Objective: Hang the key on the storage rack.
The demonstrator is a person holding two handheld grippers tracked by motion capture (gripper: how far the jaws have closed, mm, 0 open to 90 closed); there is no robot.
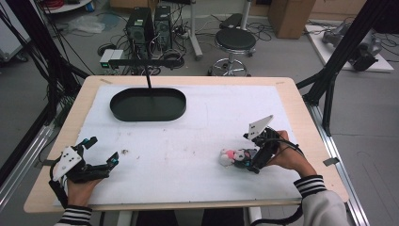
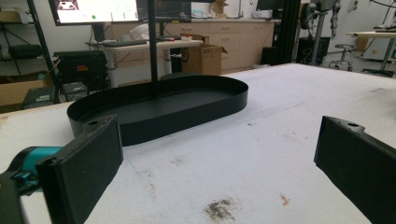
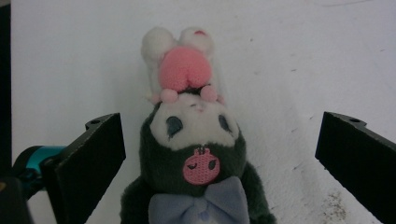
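- Now the right tool (image 1: 244, 157) is low over the worktop, and its two jaws stand wide apart, one on each side of a small plush toy (image 3: 194, 158); they hold nothing.
- In the right gripper view the toy lies between the jaws with free space on both sides, so neither pad touches it.
- In the high view the plush toy (image 1: 229, 157) lies on the white cover (image 1: 188, 136) at the right side of the worktop, near the front edge, just beside the tip of the right tool.
- The toy has a dark body, a white face, a pink cap with white ears and a pale blue bow.
- The left tool (image 1: 101, 157) rests at the front left of the worktop, jaws also wide open and empty, well apart from the toy.
- A black oval tray (image 1: 148, 104) stands at the back left of the cover, far from the toy, with a thin black post (image 2: 152, 46) rising from it.
- Risk, as I judge it: the toy is soft and round, so if the jaws close only on the head or the cap, it may squeeze out or hang loose.
- Another risk: if the tool goes down too low, the pads may catch the white cover and drag it.
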